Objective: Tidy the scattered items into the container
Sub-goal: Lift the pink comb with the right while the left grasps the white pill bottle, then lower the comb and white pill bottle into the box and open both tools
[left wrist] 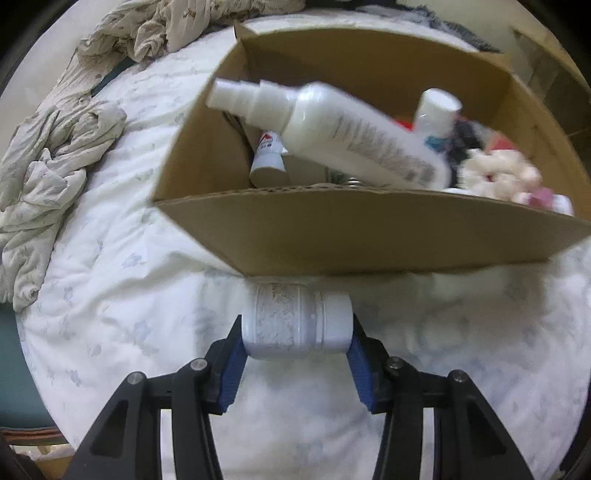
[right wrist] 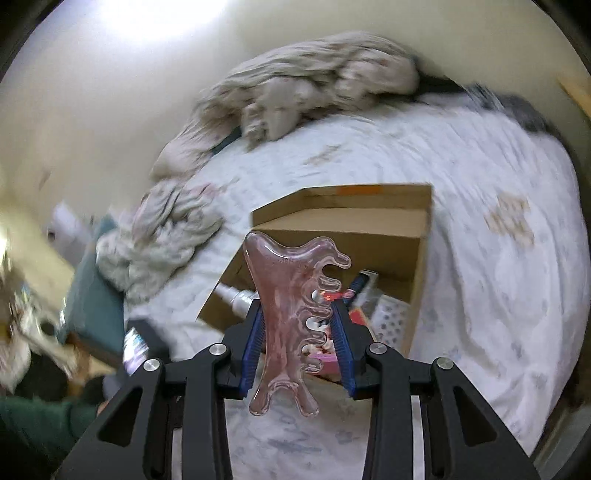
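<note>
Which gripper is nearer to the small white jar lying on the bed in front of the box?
Left. The left gripper has the white jar between its pads. The right gripper holds a pink comb by the cardboard box.

Bed: white floral quilt (left wrist: 110, 258) fills both frames.
Bedding: crumpled beige sheet (left wrist: 55, 166) at upper left.
Wall: plain cream wall (right wrist: 92, 92), upper left.
Light: bright glare (right wrist: 159, 14) at top.
</note>
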The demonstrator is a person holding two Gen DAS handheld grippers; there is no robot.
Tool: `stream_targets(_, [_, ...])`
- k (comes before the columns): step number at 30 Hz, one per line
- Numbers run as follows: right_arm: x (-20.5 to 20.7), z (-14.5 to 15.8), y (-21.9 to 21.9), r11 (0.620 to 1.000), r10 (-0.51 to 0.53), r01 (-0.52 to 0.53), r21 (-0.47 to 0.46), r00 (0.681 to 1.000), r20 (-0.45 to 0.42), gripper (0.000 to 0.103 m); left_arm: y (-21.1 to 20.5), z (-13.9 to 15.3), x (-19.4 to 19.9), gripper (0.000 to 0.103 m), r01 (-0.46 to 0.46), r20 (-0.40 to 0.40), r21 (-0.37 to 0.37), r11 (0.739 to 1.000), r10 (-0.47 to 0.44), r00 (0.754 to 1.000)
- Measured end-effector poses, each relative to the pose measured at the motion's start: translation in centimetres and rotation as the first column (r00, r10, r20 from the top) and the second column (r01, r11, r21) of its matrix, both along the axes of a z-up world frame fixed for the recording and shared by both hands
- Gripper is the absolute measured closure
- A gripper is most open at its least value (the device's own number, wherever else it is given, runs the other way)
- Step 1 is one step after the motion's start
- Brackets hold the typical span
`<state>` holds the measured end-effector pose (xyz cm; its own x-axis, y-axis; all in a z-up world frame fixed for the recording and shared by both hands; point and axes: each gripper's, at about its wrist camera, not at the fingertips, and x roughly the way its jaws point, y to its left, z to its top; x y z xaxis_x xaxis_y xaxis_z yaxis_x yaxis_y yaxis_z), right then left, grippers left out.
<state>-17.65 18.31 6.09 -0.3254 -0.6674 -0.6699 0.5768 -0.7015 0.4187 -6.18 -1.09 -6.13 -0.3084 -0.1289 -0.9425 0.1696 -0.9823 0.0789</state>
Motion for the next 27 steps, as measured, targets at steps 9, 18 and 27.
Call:
stream_targets(9, [-3.9, -4.8, -1.6, 0.994, -0.071, 0.063, 0.085, 0.993, 0.092, 0.064, 1.4, 9.7, 1.0, 0.053, 0.068, -0.184, 0.108, 0.992, -0.047, 0.982])
stream_targets(18, [-5.2, -9.0, -3.7, 0.984, -0.086, 0.06, 0.167, 0.984, 0.155, 0.064, -0.7, 9.0, -9.2, 0.052, 0.068, -0.187, 0.057, 0.996, -0.056, 0.981])
stream_targets(27, [-5.3, -9.2, -3.9, 0.974, -0.082, 0.052, 0.219, 0.988, 0.13, 0.064, -1.0, 4.0, -16.3, 0.052, 0.022, -0.116, -0.017, 1.0, -0.024, 0.993])
